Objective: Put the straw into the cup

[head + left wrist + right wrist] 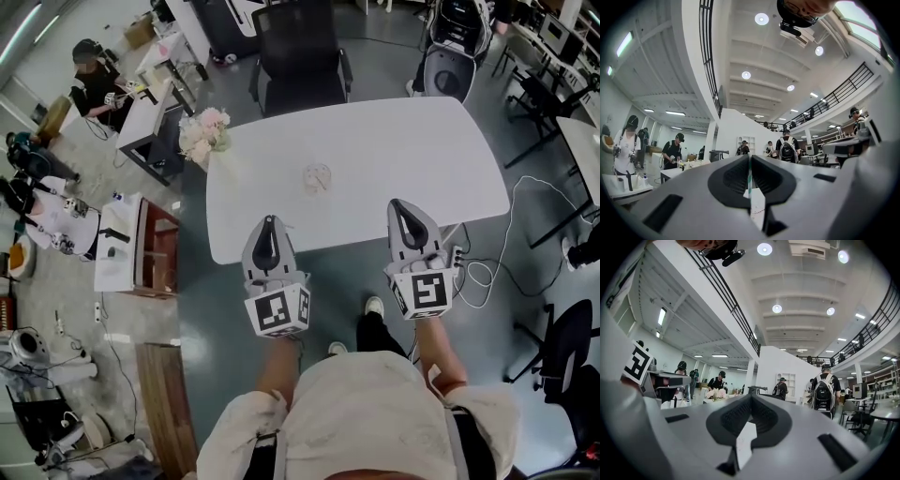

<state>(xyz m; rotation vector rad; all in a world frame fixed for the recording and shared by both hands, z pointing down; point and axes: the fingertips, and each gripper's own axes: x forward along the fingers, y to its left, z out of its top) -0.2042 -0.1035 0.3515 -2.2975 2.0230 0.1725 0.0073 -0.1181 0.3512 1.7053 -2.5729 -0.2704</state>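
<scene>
A clear cup (317, 178) with a faint pattern stands near the middle of the white table (394, 141). My left gripper (270, 223) hovers at the table's near edge, in front of the cup and a little to its left. In the left gripper view a thin green-and-white striped straw (749, 180) stands pinched between the closed jaws of that gripper (750, 158). My right gripper (402, 206) is over the near edge, to the right of the cup. In the right gripper view this gripper (751, 398) is shut with nothing in it.
A bunch of pink flowers (203, 132) sits on the table's far left corner. A black chair (300, 56) stands behind the table. Cables and a power strip (466, 267) lie on the floor at the right. Other desks and people are at the left.
</scene>
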